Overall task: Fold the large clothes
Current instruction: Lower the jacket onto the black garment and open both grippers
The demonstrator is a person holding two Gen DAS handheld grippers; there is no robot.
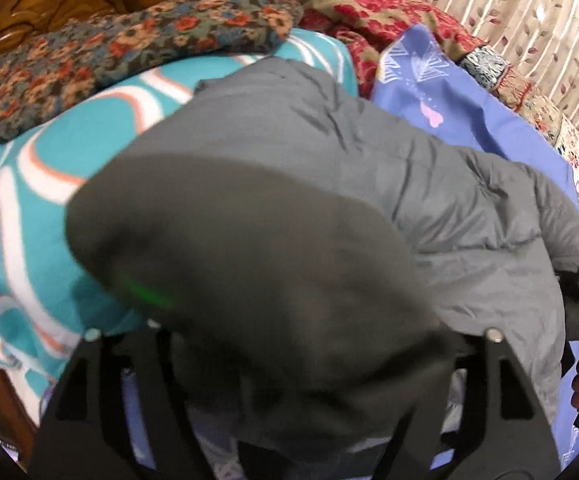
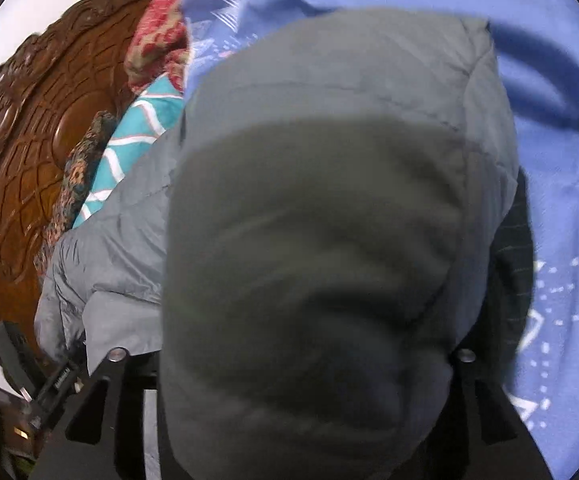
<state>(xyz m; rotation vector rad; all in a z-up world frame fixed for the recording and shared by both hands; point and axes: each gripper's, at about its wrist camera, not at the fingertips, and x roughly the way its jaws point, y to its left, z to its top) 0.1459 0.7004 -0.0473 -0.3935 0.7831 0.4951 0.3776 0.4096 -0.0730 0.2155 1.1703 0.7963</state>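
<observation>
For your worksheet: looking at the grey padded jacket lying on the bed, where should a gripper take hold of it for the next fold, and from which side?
Probably the free outer edge of the grey jacket, near a corner where the padding thins at a seam. Come from above and the near side, pinching across the hem: the bulging middle looks too thick to pinch. The blue sheet beside it leaves that edge exposed.

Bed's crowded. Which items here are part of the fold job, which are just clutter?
In the job: grey padded jacket, draped over both grippers' fingers; left gripper; right gripper.

Lying about: teal patterned blanket, dark floral cloth, red floral quilt, blue bedsheet, carved wooden headboard, curtain.
</observation>
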